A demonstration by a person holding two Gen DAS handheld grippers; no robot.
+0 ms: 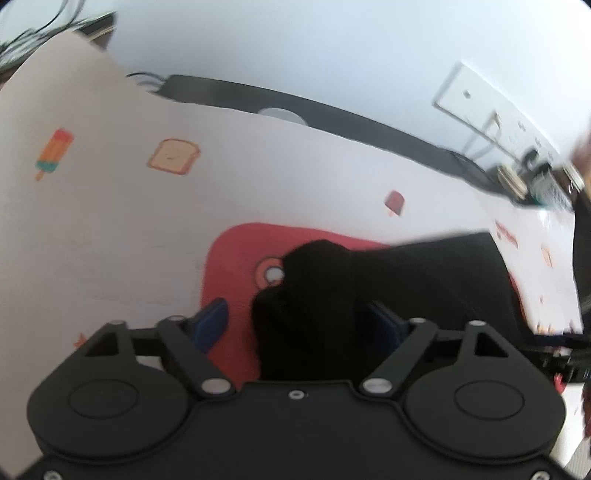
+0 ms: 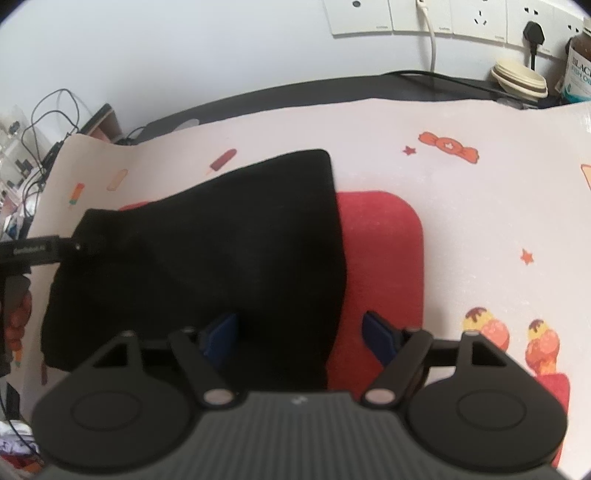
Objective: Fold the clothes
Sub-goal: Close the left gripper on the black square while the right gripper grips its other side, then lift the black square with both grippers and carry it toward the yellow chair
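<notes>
White worktop (image 2: 461, 206), printed cover. Black garment (image 2: 221, 240) on red mat (image 2: 384, 258), long axis left-right. Both fingers apart, nothing clamped: left gripper (image 1: 303, 325) straddles its left bunch, right gripper (image 2: 299, 332) its right edge.

1. The garment (image 2: 207, 251) is plain black, with no print to be seen.
2. The mat (image 2: 384, 258) beneath it is solid red; the left wrist view shows a white circle ringed in orange on it.
3. The tablecloth (image 2: 461, 206) is pale pinkish white, scattered with printed ice lollies, toast slices, an orange wrapped sweet, small red stars and ice-cream scoops.
4. The left gripper (image 1: 303, 325) and the right gripper (image 2: 299, 332) have black bodies and dark blue finger pads.
5. The wall (image 2: 184, 44) is pale bluish white, its sockets (image 2: 443, 18) white.
6. The jar (image 2: 580, 66) is brown with a teal label.
</notes>
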